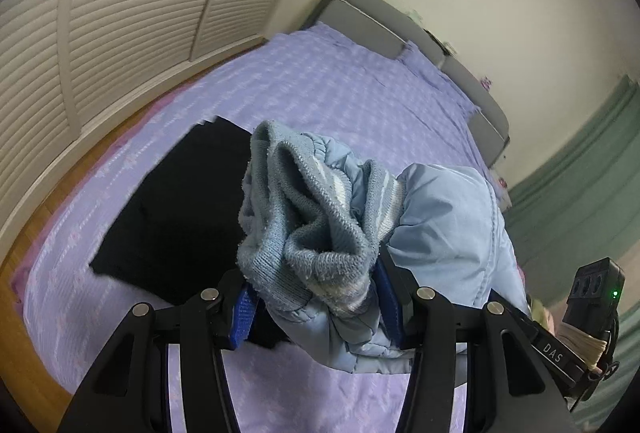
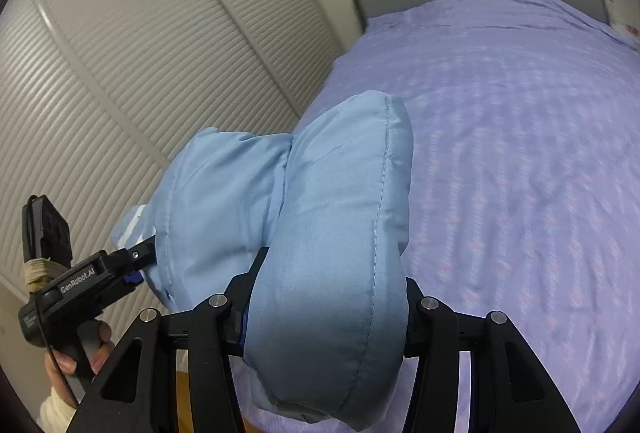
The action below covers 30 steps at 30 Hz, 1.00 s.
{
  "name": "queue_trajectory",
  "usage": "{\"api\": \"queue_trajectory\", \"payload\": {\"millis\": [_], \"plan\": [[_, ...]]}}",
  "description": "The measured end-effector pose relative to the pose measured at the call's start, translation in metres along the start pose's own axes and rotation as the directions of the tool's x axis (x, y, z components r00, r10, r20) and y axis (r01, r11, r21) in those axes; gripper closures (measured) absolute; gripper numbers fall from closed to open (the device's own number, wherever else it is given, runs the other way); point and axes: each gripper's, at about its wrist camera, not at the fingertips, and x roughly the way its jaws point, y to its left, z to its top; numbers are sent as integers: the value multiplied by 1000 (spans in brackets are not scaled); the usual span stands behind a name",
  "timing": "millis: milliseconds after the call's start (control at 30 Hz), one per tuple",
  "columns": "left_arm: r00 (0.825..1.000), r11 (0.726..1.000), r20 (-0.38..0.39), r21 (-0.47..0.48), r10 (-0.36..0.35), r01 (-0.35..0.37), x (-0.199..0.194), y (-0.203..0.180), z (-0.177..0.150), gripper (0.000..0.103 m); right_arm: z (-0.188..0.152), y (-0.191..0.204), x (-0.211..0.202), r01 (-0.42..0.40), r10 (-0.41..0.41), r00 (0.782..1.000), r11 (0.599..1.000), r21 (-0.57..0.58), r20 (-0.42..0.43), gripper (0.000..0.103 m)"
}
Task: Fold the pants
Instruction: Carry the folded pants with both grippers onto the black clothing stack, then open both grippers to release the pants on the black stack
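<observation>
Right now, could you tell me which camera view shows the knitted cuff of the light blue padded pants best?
The left wrist view: the ribbed cuff bunches just above the left gripper, filling the centre. The right wrist view shows mostly smooth padded fabric, with only a striped sliver of cuff at the far gripper.

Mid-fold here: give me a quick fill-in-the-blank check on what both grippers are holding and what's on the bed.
1. The left gripper is shut on the pants' knitted ____.
2. The right gripper grips their ____ blue padded fabric.
3. A ____ garment lies flat on the bed.
4. The bedspread is ____.

Missing words: cuff; light; black; purple
</observation>
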Motion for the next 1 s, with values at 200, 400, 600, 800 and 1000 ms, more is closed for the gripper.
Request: {"api": "queue_trajectory", "payload": {"millis": [200, 400, 600, 800, 1000], "plan": [[1000, 1000, -20, -25, 5, -5, 39, 45, 33, 52, 15, 14, 65, 15, -15, 999, 1000, -3, -38, 52], [997, 998, -68, -54, 26, -30, 83, 77, 56, 52, 24, 8, 120, 33, -27, 995, 998, 53, -101, 52], [991, 997, -121, -41, 53, -58, 125, 96, 67, 52, 29, 1, 165, 51, -45, 987, 998, 36, -152, 53], [971, 990, -198, -22, 131, -138, 162, 119, 62, 49, 17, 1, 204, 94, -95, 976, 995, -10, -196, 50], [956, 983, -234, -3, 176, -181, 163, 128, 57, 30, 6, -2, 213, 190, -200, 962, 979, -72, -188, 28]]}}
